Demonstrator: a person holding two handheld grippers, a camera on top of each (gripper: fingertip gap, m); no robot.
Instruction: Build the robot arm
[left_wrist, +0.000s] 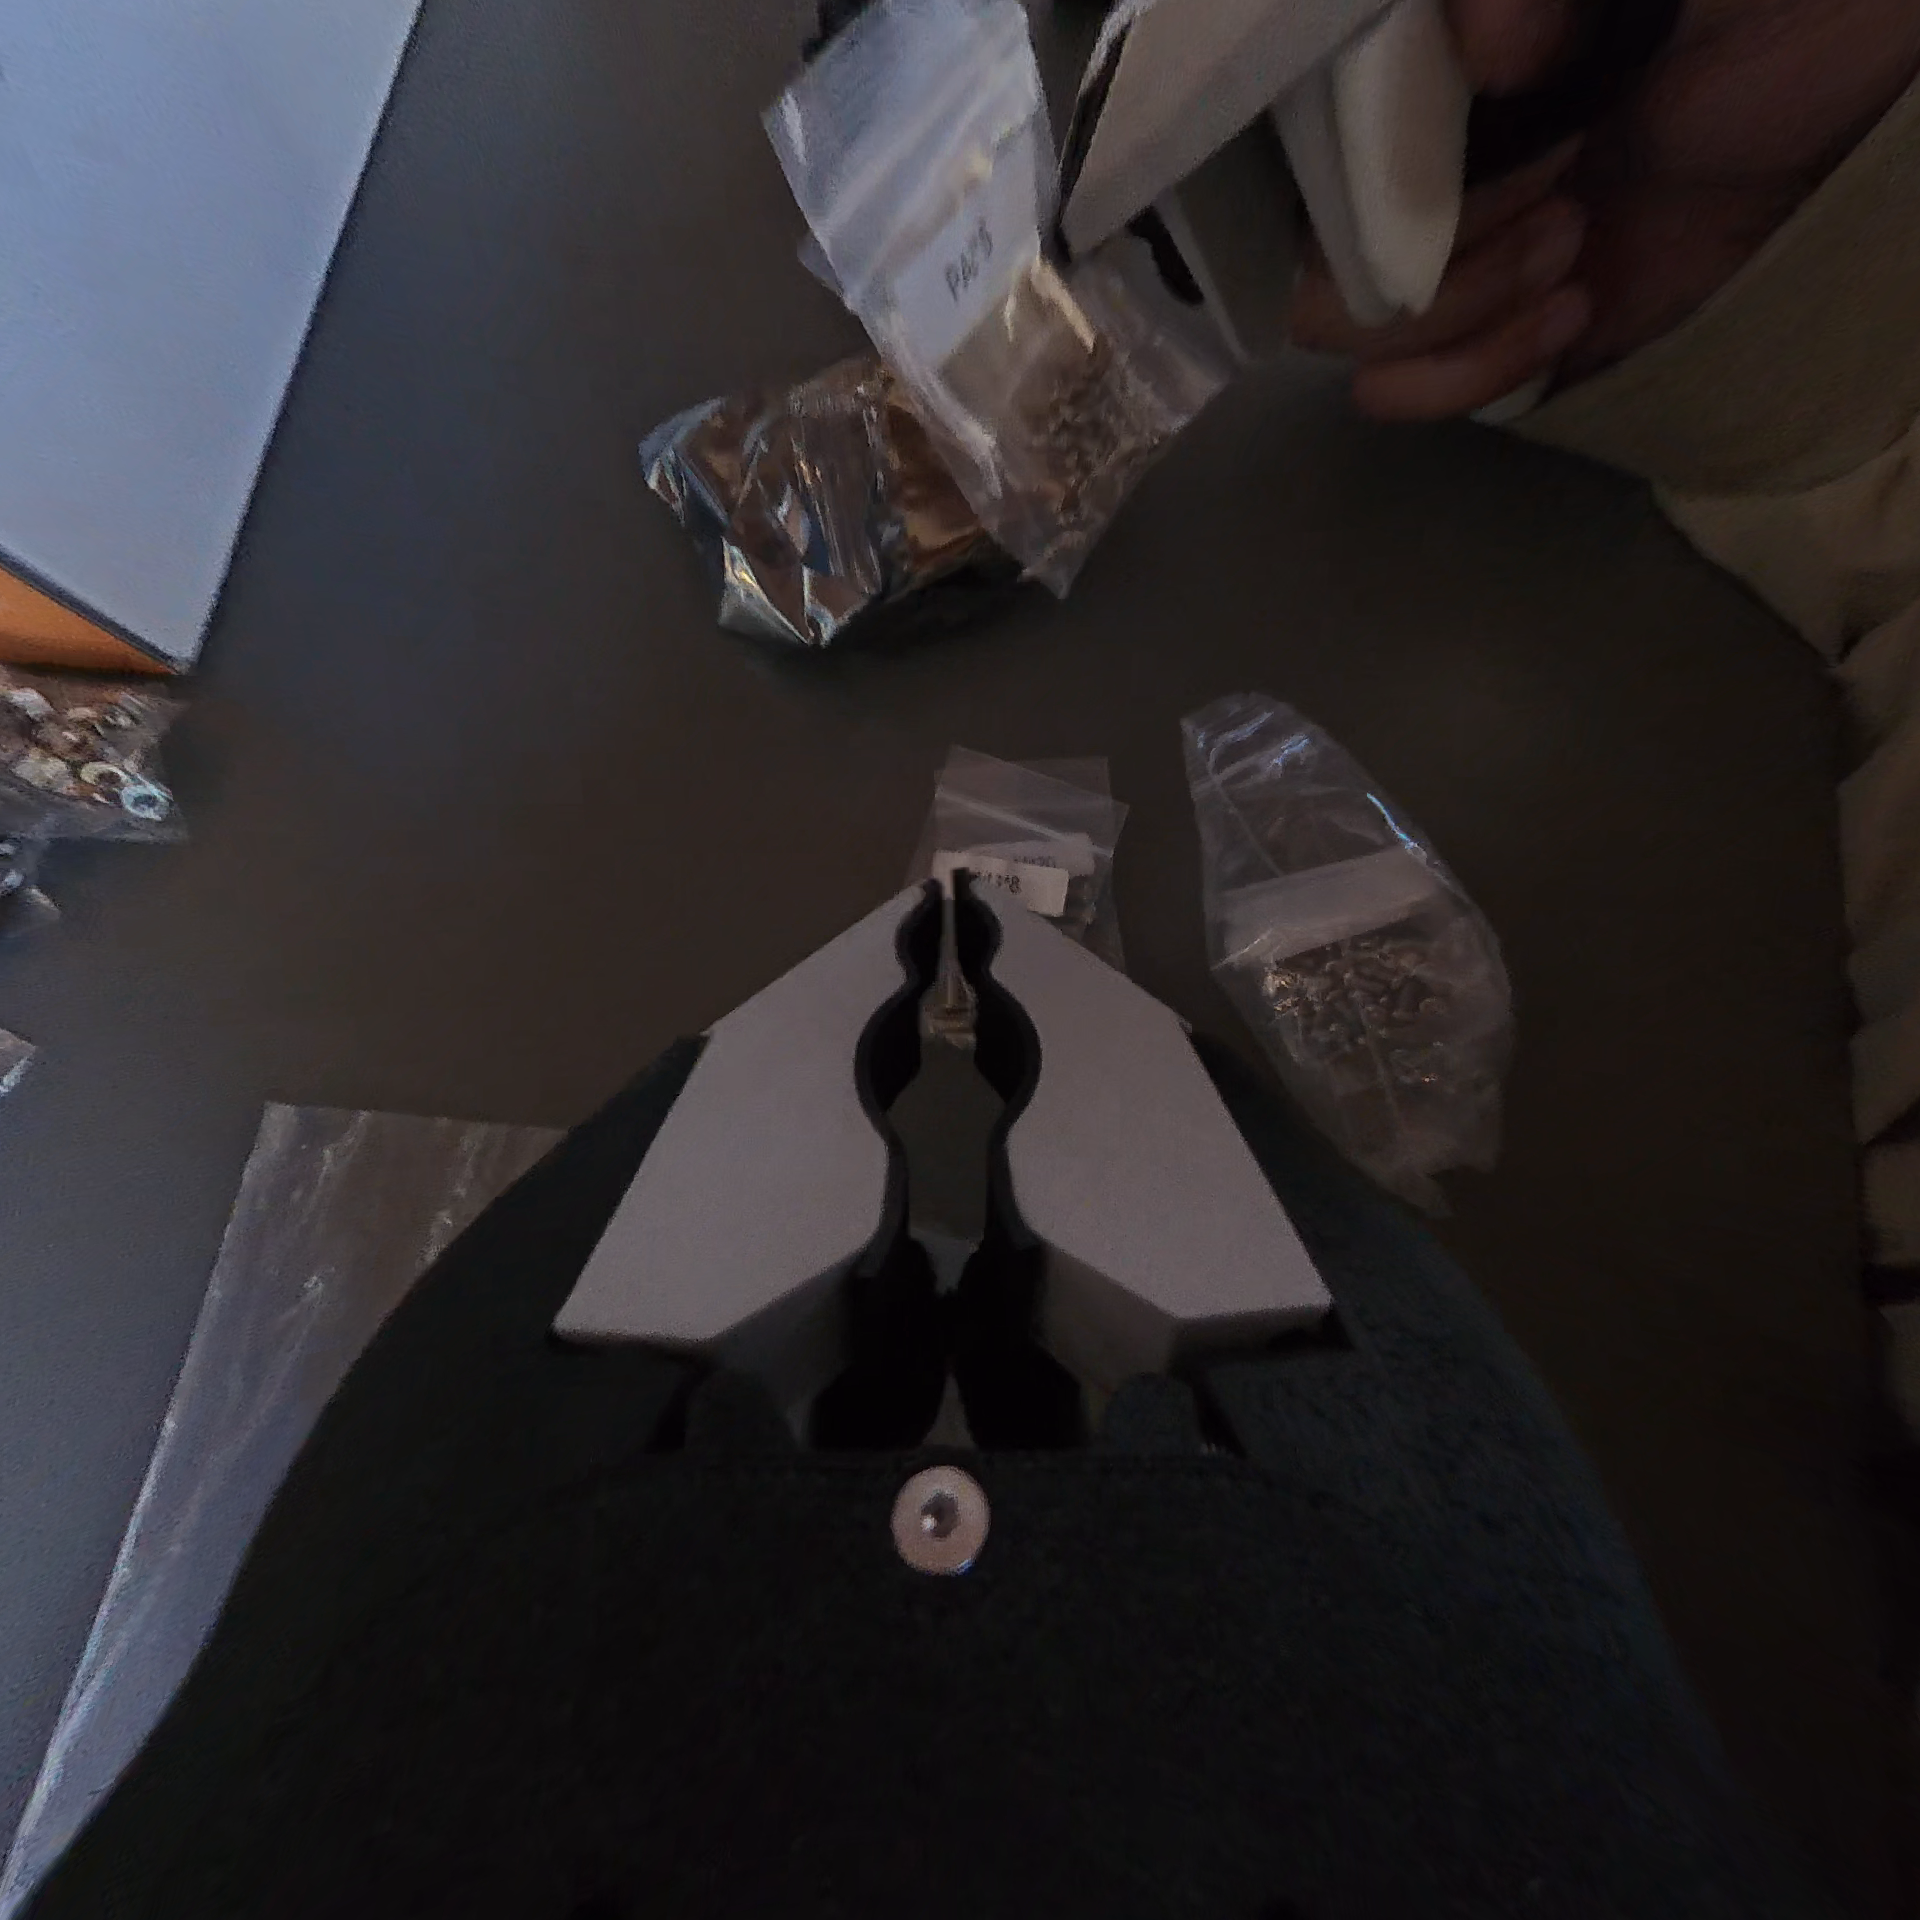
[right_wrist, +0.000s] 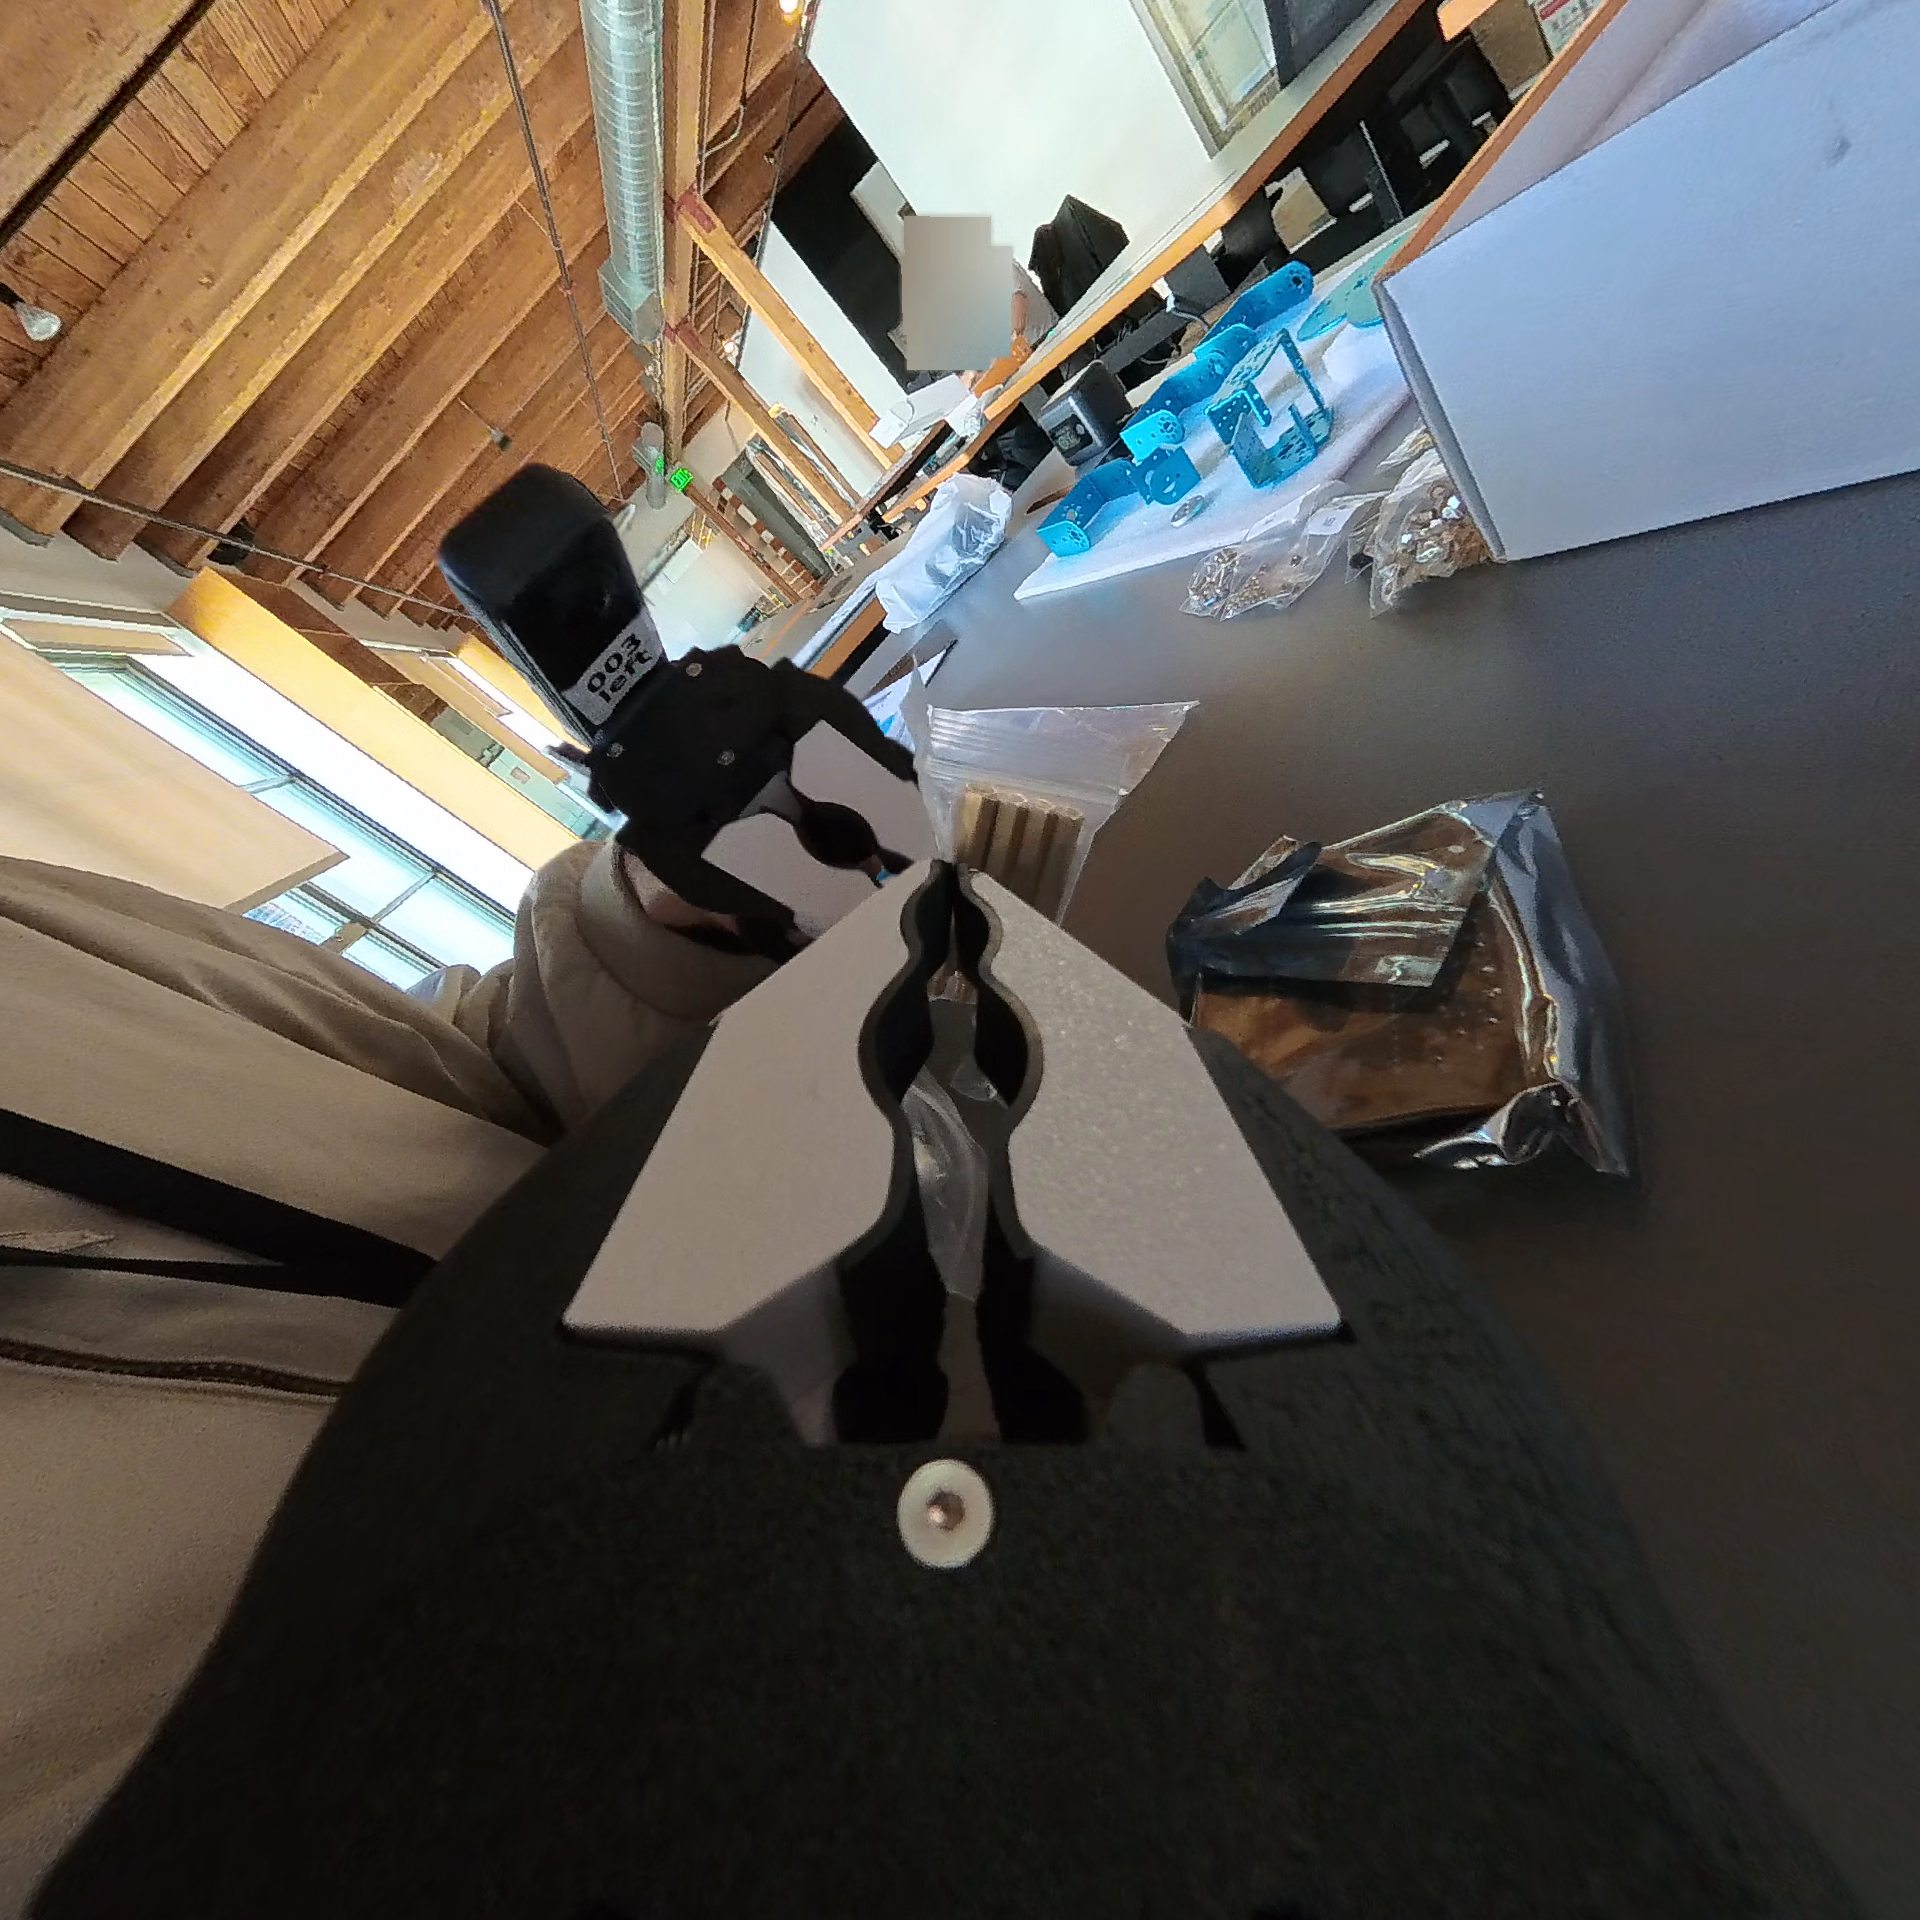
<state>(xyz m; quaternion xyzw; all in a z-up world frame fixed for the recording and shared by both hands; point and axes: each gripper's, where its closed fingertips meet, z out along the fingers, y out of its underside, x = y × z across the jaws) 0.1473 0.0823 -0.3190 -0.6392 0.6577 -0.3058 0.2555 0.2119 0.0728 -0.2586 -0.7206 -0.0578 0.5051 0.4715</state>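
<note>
The left claw (left_wrist: 948, 894) is nearly closed, pinching the edge of a small bag (left_wrist: 1023, 831). This clear zip bag carries a white label and sits over the dark desk (left_wrist: 468, 727). I cannot tell whether it rests on the desk or hangs just above it. A little metal hardware shows between the fingers.

Just right of the small bag lies a screw bag (left_wrist: 1351, 997), clear and part full. Farther ahead is a crumpled silver bag (left_wrist: 821, 509). A flat clear bag (left_wrist: 312, 1247) lies at the lower left, and a bag of nuts (left_wrist: 73, 748) sits at the left edge beside a white box (left_wrist: 156, 260).

The right claw (right_wrist: 951, 873) is also pinched shut, on the plastic of a zip bag (right_wrist: 1023, 800) holding tan strips. That bag hangs off the desk, above the silver bag in the left wrist view. In the right wrist view the two claw tips are close together, apart but near. Blue parts (right_wrist: 1195, 416) lie well beyond them.
</note>
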